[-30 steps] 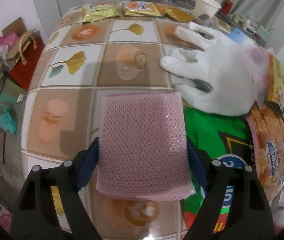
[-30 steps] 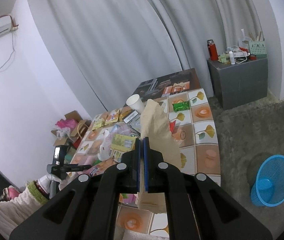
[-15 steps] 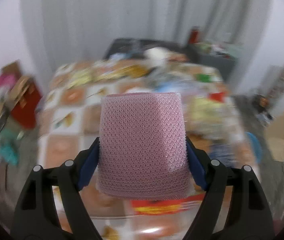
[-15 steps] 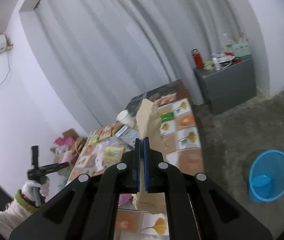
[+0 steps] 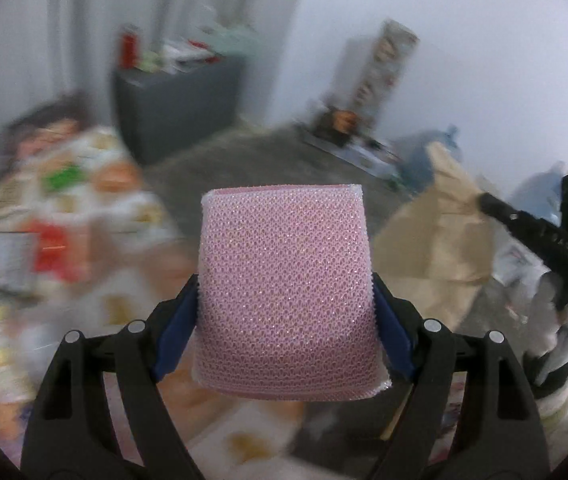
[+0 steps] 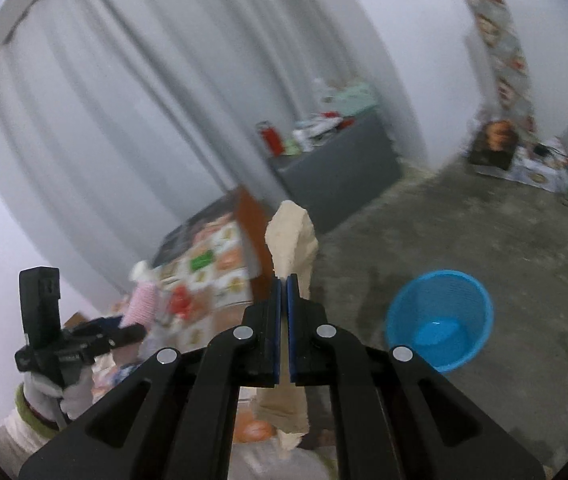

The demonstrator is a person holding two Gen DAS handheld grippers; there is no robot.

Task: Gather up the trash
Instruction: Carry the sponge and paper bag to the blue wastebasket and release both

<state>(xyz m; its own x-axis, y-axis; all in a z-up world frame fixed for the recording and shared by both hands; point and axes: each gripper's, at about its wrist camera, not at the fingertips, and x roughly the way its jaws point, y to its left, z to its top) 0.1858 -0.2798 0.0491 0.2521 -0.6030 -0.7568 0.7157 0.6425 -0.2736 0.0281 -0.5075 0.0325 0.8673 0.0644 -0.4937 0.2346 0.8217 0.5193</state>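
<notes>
Biggest worry here is a drop short of the round blue plastic mesh basket (image 6: 439, 319) sitting on the grey floor (image 6: 484, 248), well apart from the patterned tile-print desk (image 6: 208, 268). The left gripper (image 5: 286, 304) has its fingers spread wide and pinching a pink, sparkly knitted scrubbing sponge (image 5: 287, 296) by its two side edges, up in the air over the desk edge and floor. It's soft, so a squeeze on just the lower sides could let it squirm out, especially since everything around it is smeared with blur. The sponge's long axis runs straight out along the fingers, away from the camera, with its broad textured face up toward the lens, and the far end points out over the floor. The right gripper (image 6: 283, 284) has its fingers pressed together on a floppy crumpled brown paper bag (image 6: 292, 248) — only a thin fold is caught, and the rest sticks up above and dangles below the fingers, so I'd guess it could tear or slide loose. The bag stands roughly upright, long axis up-down, just left of the basket in the right wrist view. Another risk is letting go early and littering the floor beside the basket.
</notes>
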